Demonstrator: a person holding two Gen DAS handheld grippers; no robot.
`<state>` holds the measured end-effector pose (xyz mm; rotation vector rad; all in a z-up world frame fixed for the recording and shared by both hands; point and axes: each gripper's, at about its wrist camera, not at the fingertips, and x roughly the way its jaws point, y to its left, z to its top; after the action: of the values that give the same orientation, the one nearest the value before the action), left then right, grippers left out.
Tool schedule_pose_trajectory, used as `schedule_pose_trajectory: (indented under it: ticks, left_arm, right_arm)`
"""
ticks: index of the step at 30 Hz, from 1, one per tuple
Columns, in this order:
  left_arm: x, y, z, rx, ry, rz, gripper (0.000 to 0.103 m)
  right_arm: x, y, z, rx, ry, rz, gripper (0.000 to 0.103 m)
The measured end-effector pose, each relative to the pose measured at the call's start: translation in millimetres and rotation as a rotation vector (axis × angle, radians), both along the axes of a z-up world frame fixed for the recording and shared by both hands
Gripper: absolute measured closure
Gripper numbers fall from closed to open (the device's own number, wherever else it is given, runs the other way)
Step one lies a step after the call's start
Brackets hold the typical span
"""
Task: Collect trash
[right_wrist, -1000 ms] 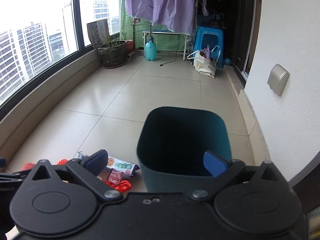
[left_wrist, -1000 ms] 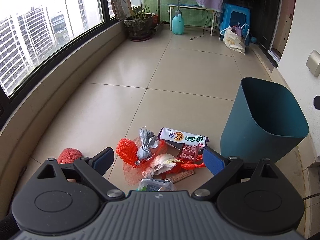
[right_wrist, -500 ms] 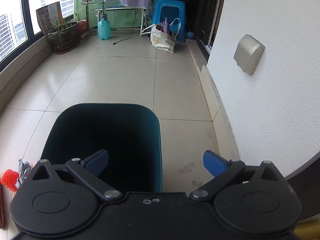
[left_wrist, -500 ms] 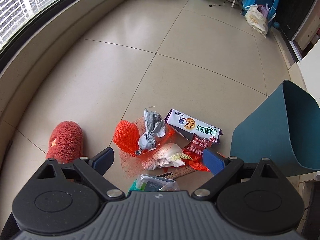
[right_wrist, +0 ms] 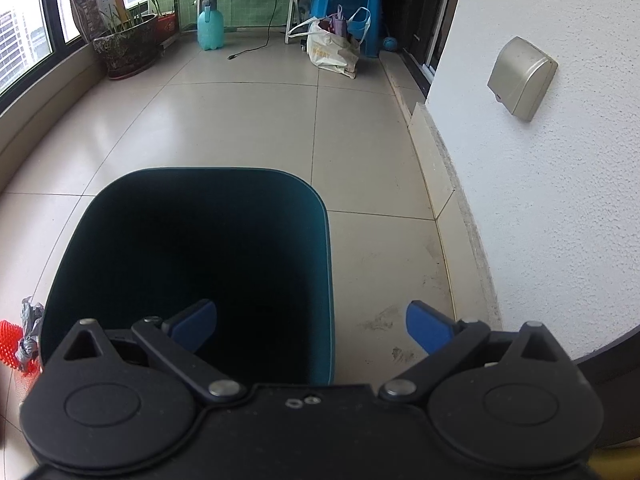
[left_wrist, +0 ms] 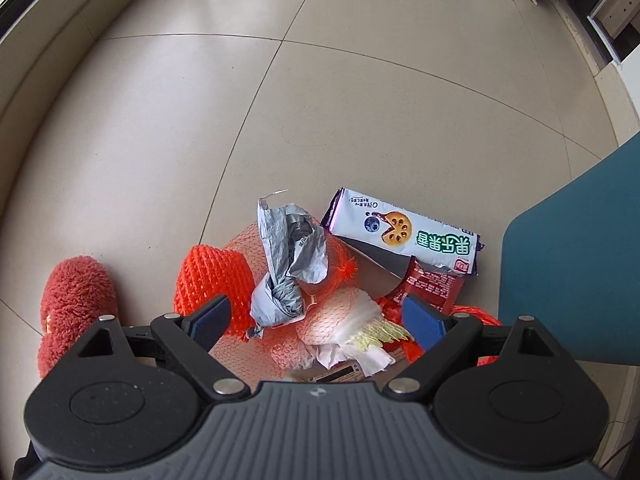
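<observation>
**Left tongs closing over the litter, right tongs spread above the bin**

The left tongs [left_wrist: 316,320] point steeply down at the tiled floor [left_wrist: 360,128], their jaws closing though gripping nothing; the trash pile lies between and beyond the blue pads. At nine o'clock sits a fuzzy red slipper [left_wrist: 74,300]. Toward the centre lies a ribbed orange foam net [left_wrist: 212,280], a crumpled grey wrapper [left_wrist: 290,264] and thin orange mesh bag [left_wrist: 340,312] over pale scraps. At one o'clock lies a glossy white-and-purple biscuit packet [left_wrist: 404,236], flat, with a small red sachet [left_wrist: 430,286] just below it. The teal plastic bin [left_wrist: 572,280] stands at three o'clock.

The right tongs [right_wrist: 312,326] tilt downward, released and empty, straddling the bin's [right_wrist: 192,264] right rim; its interior is dark.
</observation>
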<state>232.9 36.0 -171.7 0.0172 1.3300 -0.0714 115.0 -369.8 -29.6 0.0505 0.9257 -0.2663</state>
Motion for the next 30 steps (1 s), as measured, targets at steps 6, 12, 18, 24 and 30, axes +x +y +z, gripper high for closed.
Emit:
schedule_pose_trajectory:
  ticks: [6,12,18,24,30]
  left_arm:
    - [19.2,-4.1,-35.0,0.105,0.015,-0.087,0.037]
    - [30.8,0.4,-76.2,0.114,0.105,-0.102,0.073]
    - [40.3,2.6,-97.6,0.108,0.123,-0.110,0.073]
    - [43.0,3.8,-110.1,0.119,0.141,-0.117,0.073]
    - [45.0,-8.2,-126.2,0.150,0.148,-0.147,0.073]
  right_arm:
    - [13.5,6.4,-13.6,-0.028,0.041,0.024,0.003]
    - [21.7,14.4,-20.6,-0.047,0.055,0.060,0.003]
    - [27.0,17.5,-25.0,-0.040,0.056,0.084,0.003]
    - [29.4,17.4,-26.5,-0.047,0.058,0.083,0.003]
    - [28.2,2.3,-30.0,-0.020,0.066,0.029,0.003]
